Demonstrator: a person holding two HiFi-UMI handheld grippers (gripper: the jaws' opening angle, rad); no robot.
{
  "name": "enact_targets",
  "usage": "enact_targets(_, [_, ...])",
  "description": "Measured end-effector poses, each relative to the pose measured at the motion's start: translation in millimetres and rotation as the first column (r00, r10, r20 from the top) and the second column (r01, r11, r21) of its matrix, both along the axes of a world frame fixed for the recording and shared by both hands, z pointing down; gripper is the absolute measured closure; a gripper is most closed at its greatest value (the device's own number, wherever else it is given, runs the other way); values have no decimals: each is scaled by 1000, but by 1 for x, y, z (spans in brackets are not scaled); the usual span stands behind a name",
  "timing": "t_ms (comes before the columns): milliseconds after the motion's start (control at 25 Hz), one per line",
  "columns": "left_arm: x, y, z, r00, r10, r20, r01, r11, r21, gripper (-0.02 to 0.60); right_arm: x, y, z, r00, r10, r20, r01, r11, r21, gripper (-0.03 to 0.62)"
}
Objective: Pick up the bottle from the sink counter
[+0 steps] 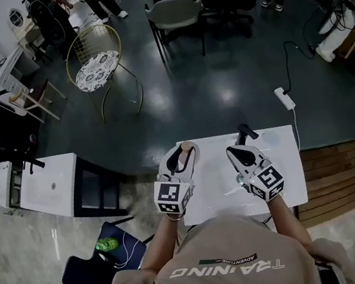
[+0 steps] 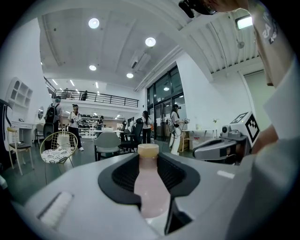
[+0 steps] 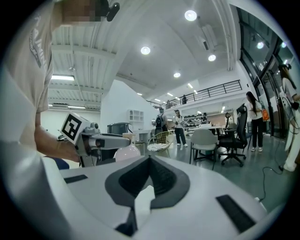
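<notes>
1. Pink bottle (image 2: 151, 187) with a tan cap stands upright between the left gripper's (image 1: 182, 153) jaws, which clasp its sides.
2. Bottle and gripper are over the far edge of the white surface (image 1: 218, 185).
3. Right gripper (image 3: 149, 161), just beside it, has its jaws closed together, holding nothing.

Head view steeply down over table (image 1: 282, 168), gripper views level — sharing grey chair (image 2: 107, 142)

The right part of the white counter (image 1: 287, 181) lies free, and beyond its far edge the dark floor (image 1: 211, 99) is open up to the wire chair (image 1: 95, 64) and grey chair (image 1: 174, 13).
</notes>
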State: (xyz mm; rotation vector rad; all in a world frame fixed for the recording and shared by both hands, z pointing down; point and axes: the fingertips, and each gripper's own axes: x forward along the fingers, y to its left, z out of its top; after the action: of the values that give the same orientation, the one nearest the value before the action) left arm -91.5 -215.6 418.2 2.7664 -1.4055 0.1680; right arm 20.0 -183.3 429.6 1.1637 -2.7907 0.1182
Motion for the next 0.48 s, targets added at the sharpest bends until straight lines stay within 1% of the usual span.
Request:
enact_targets(240, [-1,-3,12,1000,-5,-5,5,1000,-29,454,0,4,6,1000,-14,-21,14,1000,-24,588])
enact_targets(480, [-6,-7,16,1000,-14,3,14,999,-31,454,1,4,11,1000,-17,-26,16,999,-38,588])
